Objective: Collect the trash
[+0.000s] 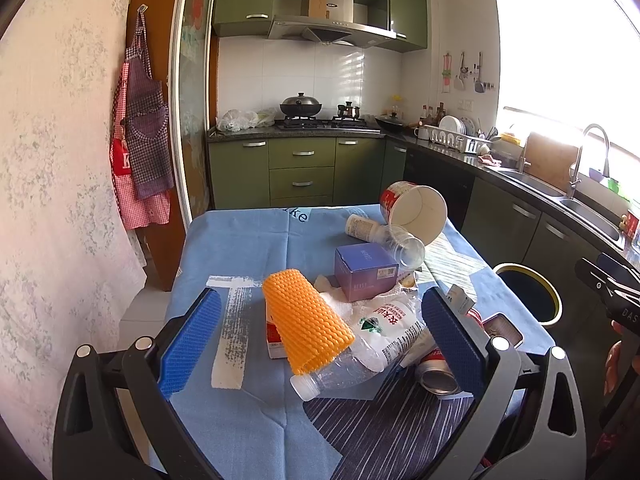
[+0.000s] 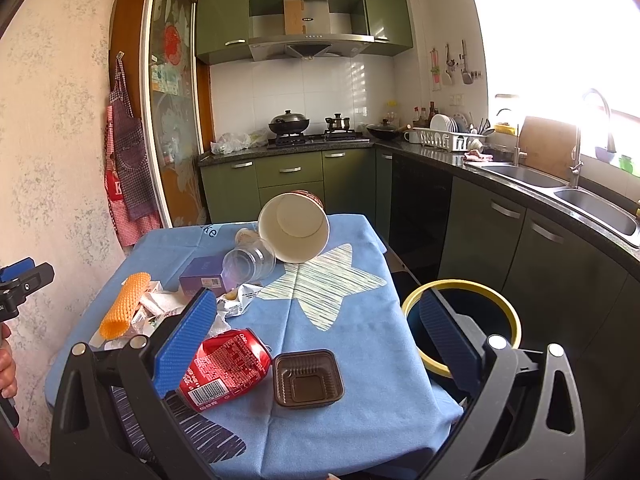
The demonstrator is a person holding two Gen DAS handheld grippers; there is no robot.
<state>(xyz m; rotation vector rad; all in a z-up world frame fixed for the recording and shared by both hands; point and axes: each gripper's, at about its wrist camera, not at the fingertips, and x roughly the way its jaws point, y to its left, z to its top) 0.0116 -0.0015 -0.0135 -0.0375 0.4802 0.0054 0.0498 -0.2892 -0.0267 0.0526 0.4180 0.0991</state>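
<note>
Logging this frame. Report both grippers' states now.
Left gripper: open, holding nothing.
Right gripper: open, holding nothing.

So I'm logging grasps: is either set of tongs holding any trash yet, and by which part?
Nothing is held. The left tongs and right tongs both gape open above the trash.

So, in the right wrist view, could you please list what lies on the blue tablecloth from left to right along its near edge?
Orange foam mesh sleeve → crushed red cola can → brown square plastic tray; beyond the table edge, the yellow-rimmed dark trash bin.
</note>
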